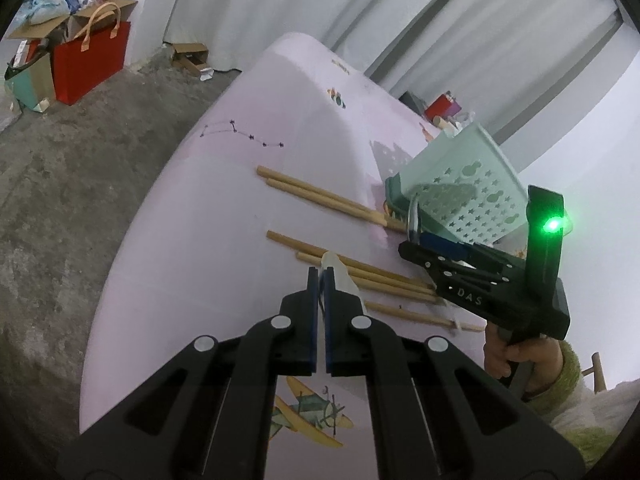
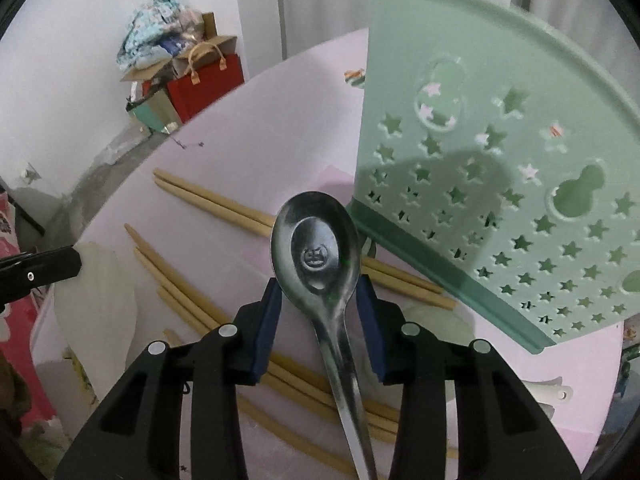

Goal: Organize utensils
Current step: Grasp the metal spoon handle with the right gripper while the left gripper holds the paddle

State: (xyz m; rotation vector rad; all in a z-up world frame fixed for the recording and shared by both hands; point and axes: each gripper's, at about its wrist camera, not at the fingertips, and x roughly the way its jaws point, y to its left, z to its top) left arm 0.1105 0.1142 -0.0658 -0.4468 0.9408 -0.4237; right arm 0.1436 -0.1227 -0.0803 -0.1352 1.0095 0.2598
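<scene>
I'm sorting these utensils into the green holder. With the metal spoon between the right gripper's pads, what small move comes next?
Probably lift the metal spoon toward the green holder's rim: the right gripper looks closed on the bowl, beside the holder's base.

2 wrist fisheyes, both angled down at the pink table (image 1: 192, 240). Left wrist view looks out along its own fingers, across the chopsticks (image 1: 320, 196) toward the green basket (image 1: 464, 184), right gripper (image 1: 424, 240) seen side-on. Right wrist view sits closer, basket (image 2: 500, 160) large at right. Shared: table, chopsticks (image 2: 212, 200), basket, red bag (image 1: 92, 60) (image 2: 208, 84) beyond.
</scene>
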